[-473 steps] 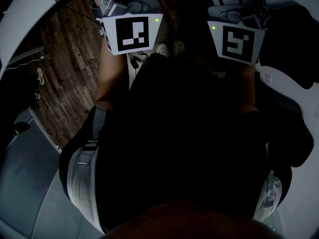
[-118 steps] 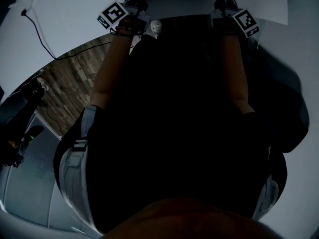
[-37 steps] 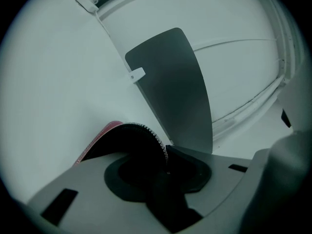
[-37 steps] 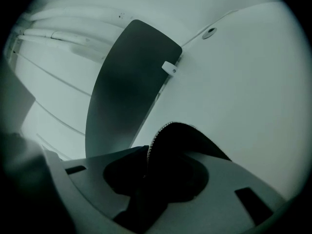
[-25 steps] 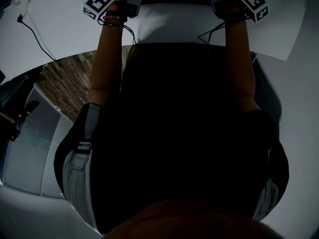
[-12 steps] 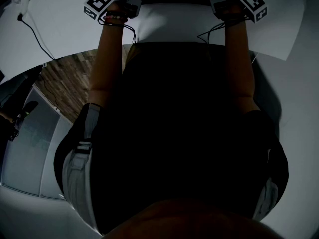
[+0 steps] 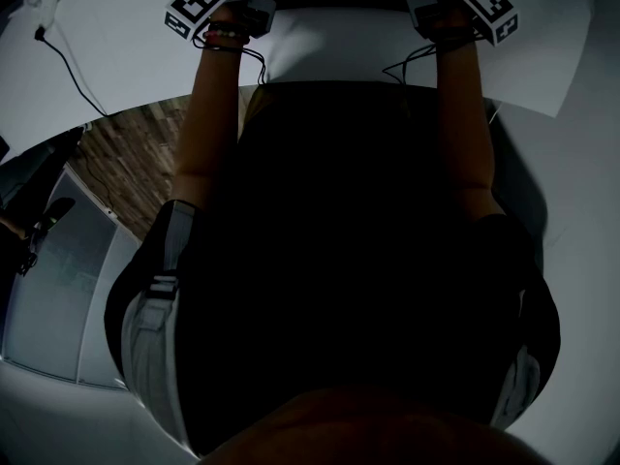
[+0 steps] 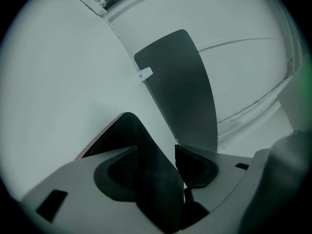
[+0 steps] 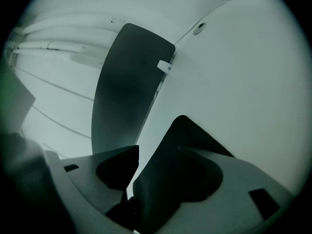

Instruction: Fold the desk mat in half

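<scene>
– Desk mat (image 8: 146, 165) dead centre in both gripper views: a dark, matte, soft-looking sheet. One corner rears up in a rounded peak between the pads of the left gripper (image 8: 155, 150).

– And look at the outer side of that corner: a thin pinkish strip (image 8: 100, 140) with a fine stitched look runs along the edge.

– Same story across the way. The right gripper (image 9: 158, 150) has another corner, more pointed, its edge finely toothed. Those jaws have just been opening. Now they stand wide, the mat leaning on the outer pad, a slice of white showing at the inner one.

– The left pair?

– Wide as well. The corner rests against the outer pad, and the pads are not pinching it as far as I can make out.

– So the mat sits on the white table (image 7: 116, 56), straight ahead of the person, two corners up in the jaws, at the end of both outstretched forearms (image 7: 208, 114).

– Smooth, plain top, that table. Past the mat is a flat dark grey panel (image 8: 180, 87) with a rounded corner, and a small white tab (image 8: 145, 73) at its rim.

– Print on show: bold black-and-white square patterns on the marker cubes (image 7: 197, 6).

– Off left, a thin black cable (image 7: 73, 66) snakes over the table. Brown wood-plank floor (image 7: 126, 172) shows below its curved edge.
</scene>
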